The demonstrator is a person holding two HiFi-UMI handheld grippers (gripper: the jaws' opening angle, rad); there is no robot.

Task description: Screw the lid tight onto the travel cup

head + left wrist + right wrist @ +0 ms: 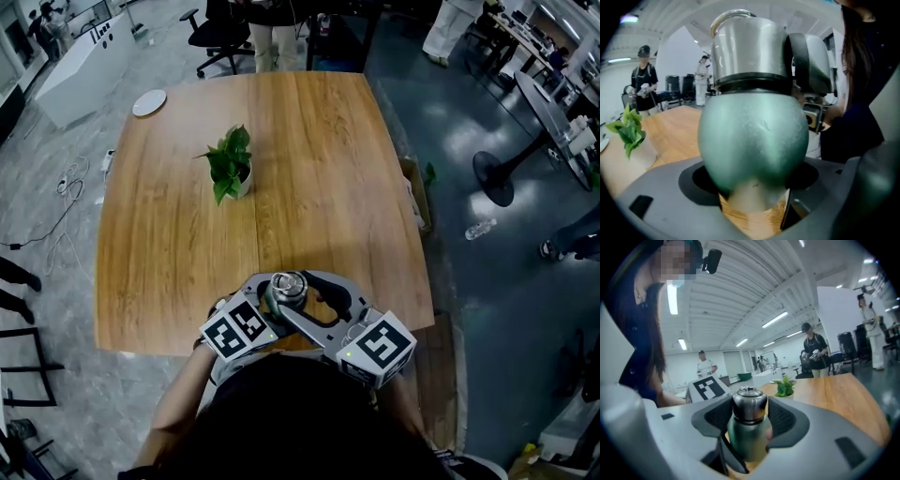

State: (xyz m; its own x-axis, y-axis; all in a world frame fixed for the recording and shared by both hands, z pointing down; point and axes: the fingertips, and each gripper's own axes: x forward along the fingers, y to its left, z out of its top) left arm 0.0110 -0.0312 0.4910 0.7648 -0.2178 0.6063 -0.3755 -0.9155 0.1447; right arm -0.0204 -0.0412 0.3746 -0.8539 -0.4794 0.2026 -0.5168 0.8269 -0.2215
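Observation:
The travel cup stands at the near edge of the wooden table, with both grippers around it. Its green body fills the left gripper view, and my left gripper is shut low on that body. The steel lid sits on top above a black ring. In the right gripper view the lid lies between the dark pads of my right gripper, which is shut on it. From the head view, the left gripper and right gripper meet at the cup.
A small potted plant stands mid-table, and a white disc lies at the far left corner. An office chair and standing people are beyond the far edge. My own body is close behind the grippers.

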